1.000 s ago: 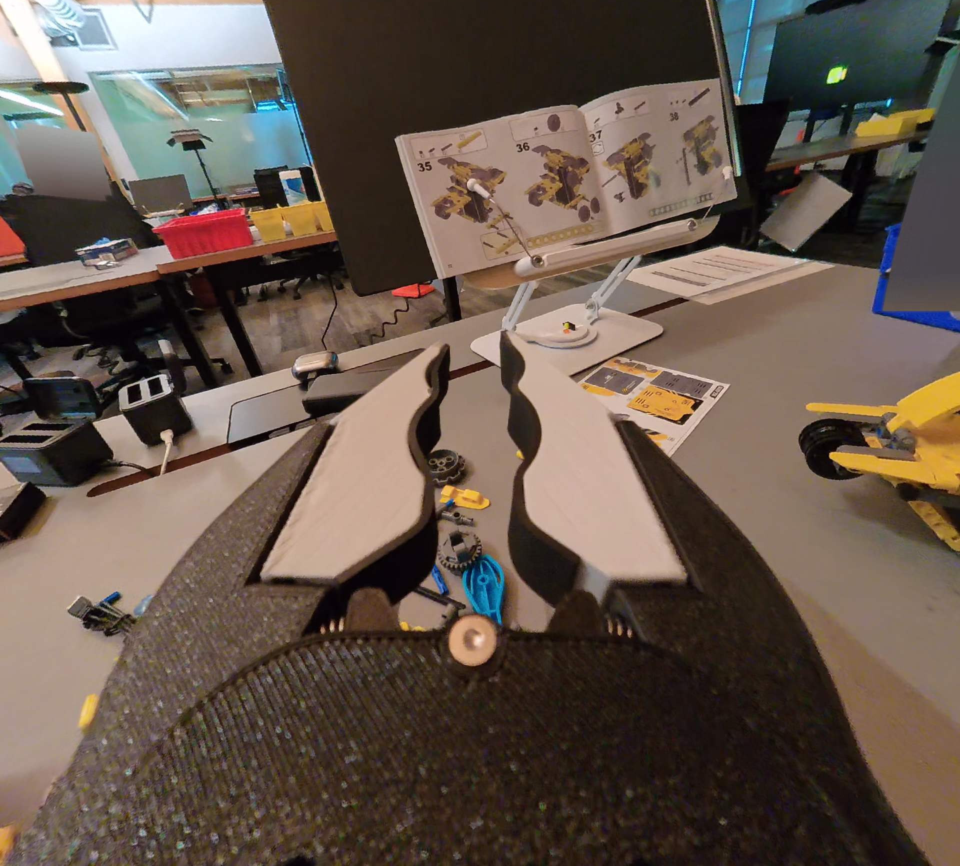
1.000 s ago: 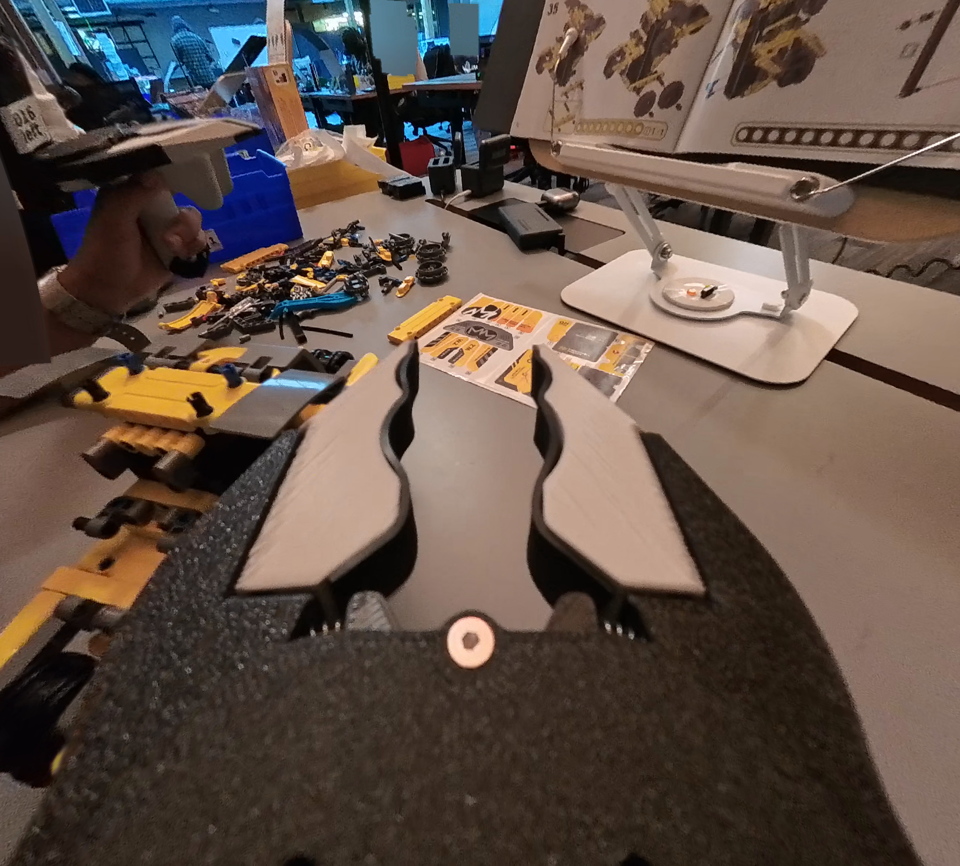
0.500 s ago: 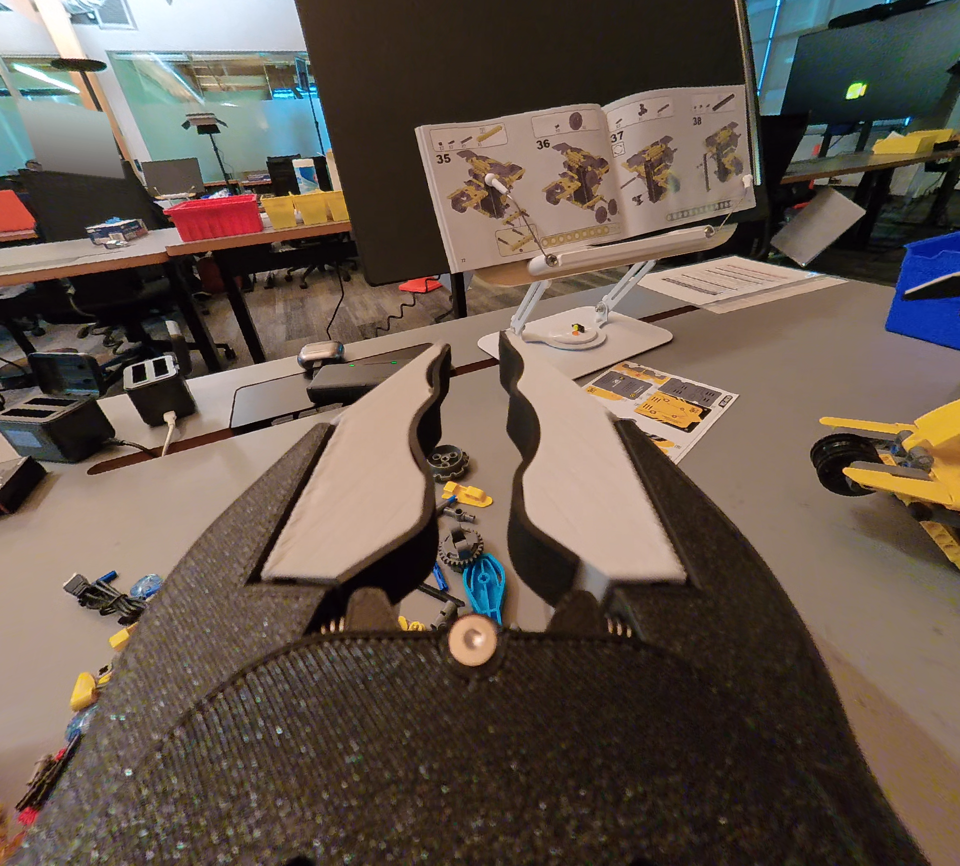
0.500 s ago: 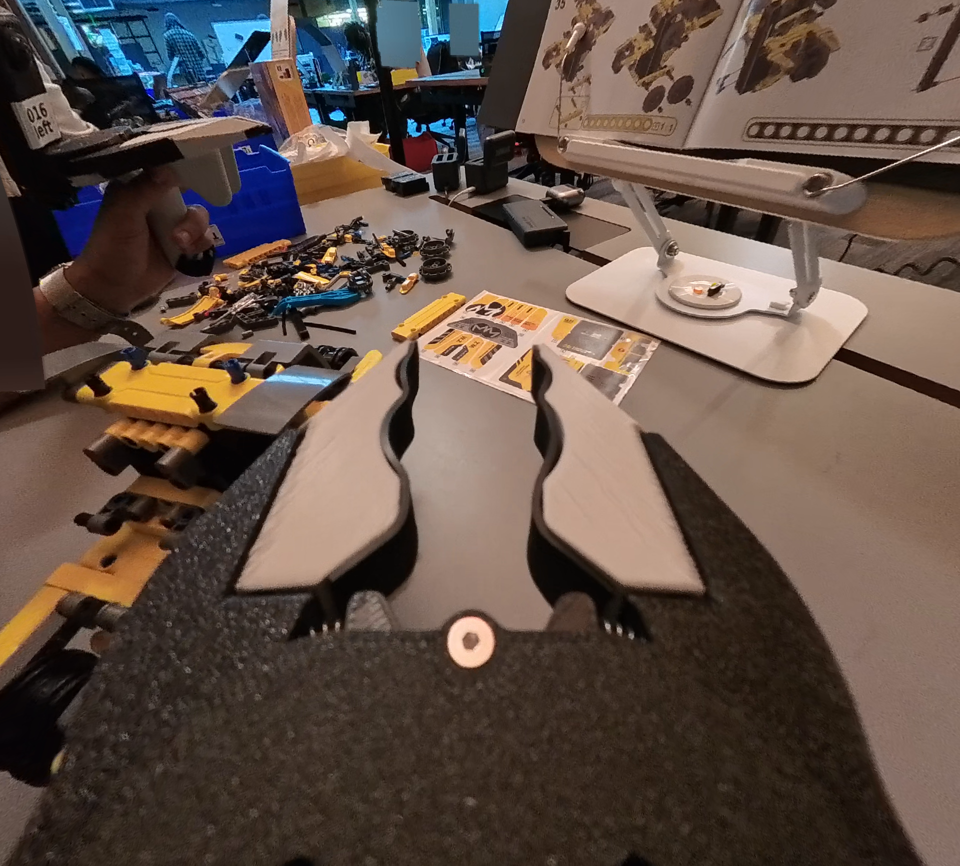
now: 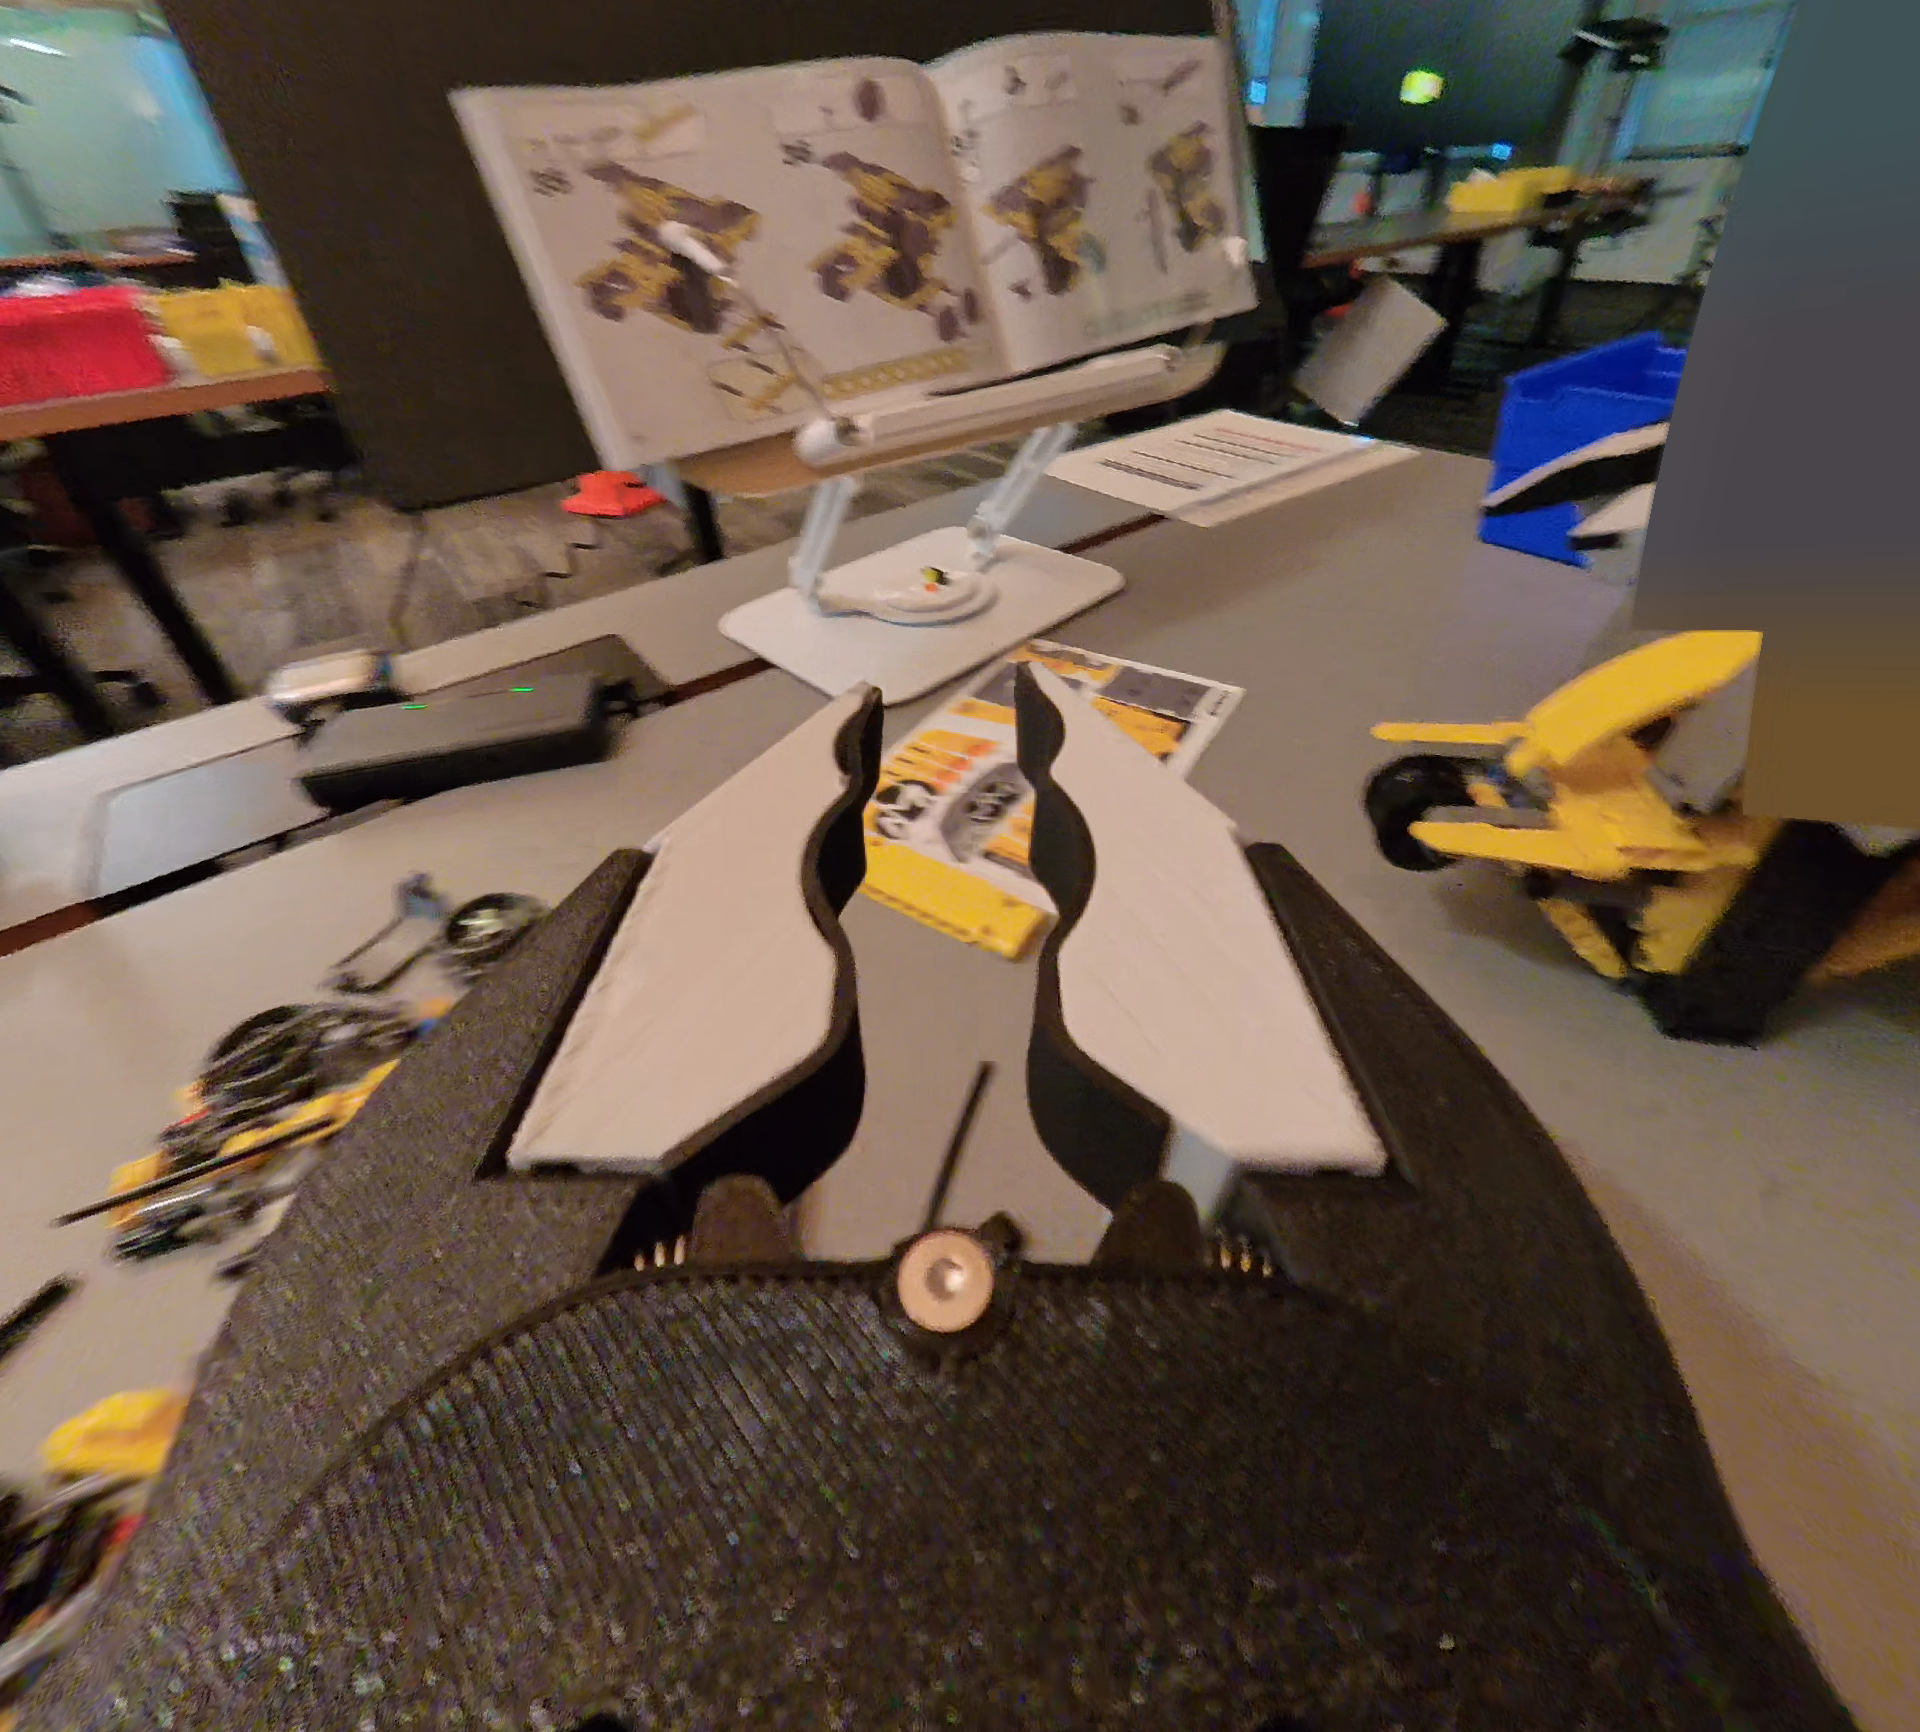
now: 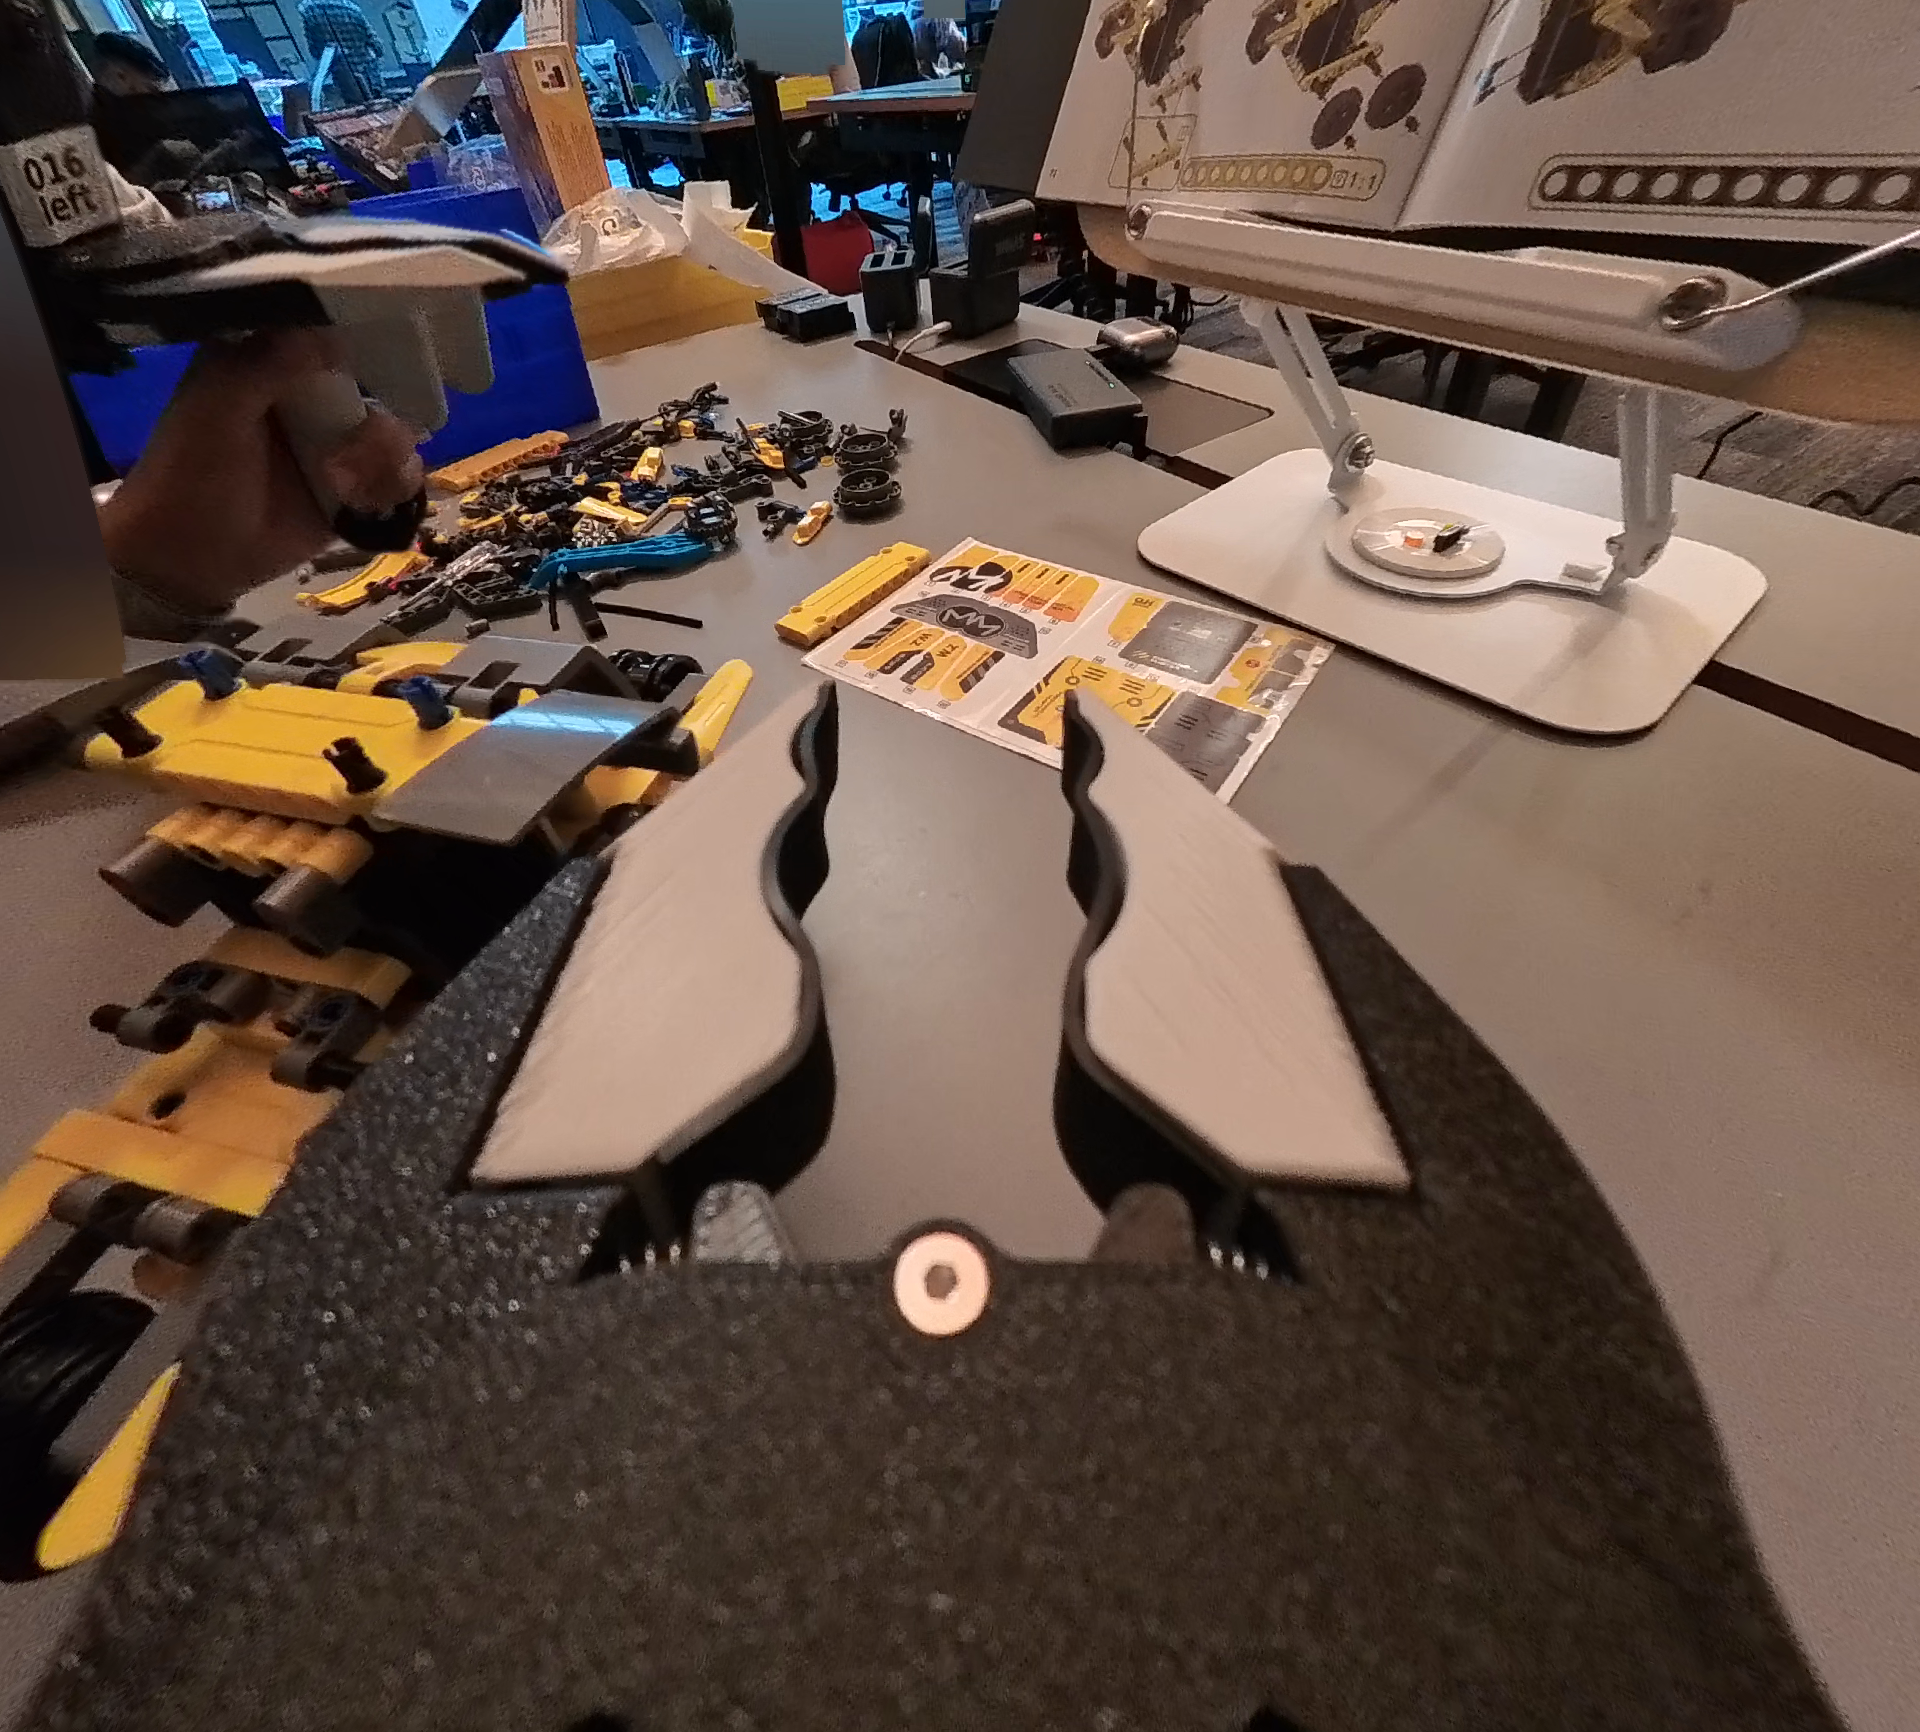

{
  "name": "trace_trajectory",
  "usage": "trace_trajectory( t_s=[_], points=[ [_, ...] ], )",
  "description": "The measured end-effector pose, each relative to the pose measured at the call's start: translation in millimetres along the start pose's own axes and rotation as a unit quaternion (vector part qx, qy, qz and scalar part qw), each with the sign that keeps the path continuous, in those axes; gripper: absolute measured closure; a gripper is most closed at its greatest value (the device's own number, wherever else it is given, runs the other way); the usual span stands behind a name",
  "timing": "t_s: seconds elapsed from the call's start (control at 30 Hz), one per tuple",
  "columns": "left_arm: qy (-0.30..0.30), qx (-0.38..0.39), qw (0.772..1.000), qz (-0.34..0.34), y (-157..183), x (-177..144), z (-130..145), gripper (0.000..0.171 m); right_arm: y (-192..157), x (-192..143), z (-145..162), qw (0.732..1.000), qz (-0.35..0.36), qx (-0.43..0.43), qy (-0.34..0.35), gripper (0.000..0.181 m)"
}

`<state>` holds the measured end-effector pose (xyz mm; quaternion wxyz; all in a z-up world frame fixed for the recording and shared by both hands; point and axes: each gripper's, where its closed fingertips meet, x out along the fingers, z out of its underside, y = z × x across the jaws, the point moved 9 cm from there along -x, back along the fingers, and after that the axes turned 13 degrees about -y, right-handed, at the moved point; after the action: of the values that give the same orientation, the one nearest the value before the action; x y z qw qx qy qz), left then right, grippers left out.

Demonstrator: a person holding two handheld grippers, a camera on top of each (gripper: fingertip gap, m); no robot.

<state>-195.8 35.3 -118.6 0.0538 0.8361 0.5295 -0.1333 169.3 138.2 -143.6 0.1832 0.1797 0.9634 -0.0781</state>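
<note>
My left gripper [image 5: 945, 700] is open and empty above the grey table [image 5: 1403, 1163]. It points at a yellow and grey sticker sheet [image 5: 997, 789] with a yellow beam [image 5: 951, 903] beside it. A thin black axle [image 5: 961, 1132] lies below its fingers. A pile of loose black and yellow parts [image 5: 281, 1090] lies to its left. My right gripper [image 6: 948, 700] is open and empty, just right of a yellow and grey brick vehicle [image 6: 343, 778]. The sticker sheet [image 6: 1070, 664] lies ahead of it. A hand [image 6: 260, 456] holds the left gripper [image 6: 520, 264] over the parts pile [image 6: 644, 498].
An open instruction booklet [image 5: 852, 228] rests on a white stand [image 5: 1039, 602] at the back of the table. A black power brick [image 5: 457, 737], a blue bin [image 5: 1579, 425] and printed sheets [image 5: 1226, 461] lie around it. The vehicle [image 5: 1579, 809] sits at the right. Some 25 centimeters of space lies between my two pairs of fingers.
My left gripper has swung right and forward, from over the loose parts to the sticker sheet, and its jaws stand a little wider. The right gripper has barely moved.
</note>
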Motion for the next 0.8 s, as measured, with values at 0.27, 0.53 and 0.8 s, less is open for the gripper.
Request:
trace_trajectory(
  t_s=[0.27,0.53,0.8],
  points=[
    [0.127,-0.066,0.971,0.191,119.3,-11.1,-16.3,0.147,7.4,-6.7,-1.6,1.0,0.028,0.008,0.013,0.138],
    [0.085,0.024,0.995,0.057,116.3,-11.6,4.7,0.15,6.0,4.4,5.0,1.0,-0.011,0.029,0.001,0.138],
    [0.101,0.07,0.971,0.205,139.4,-21.4,5.2,0.171,-6.8,-0.6,-4.4,0.999,0.019,-0.031,-0.004,0.139]
  ],
)
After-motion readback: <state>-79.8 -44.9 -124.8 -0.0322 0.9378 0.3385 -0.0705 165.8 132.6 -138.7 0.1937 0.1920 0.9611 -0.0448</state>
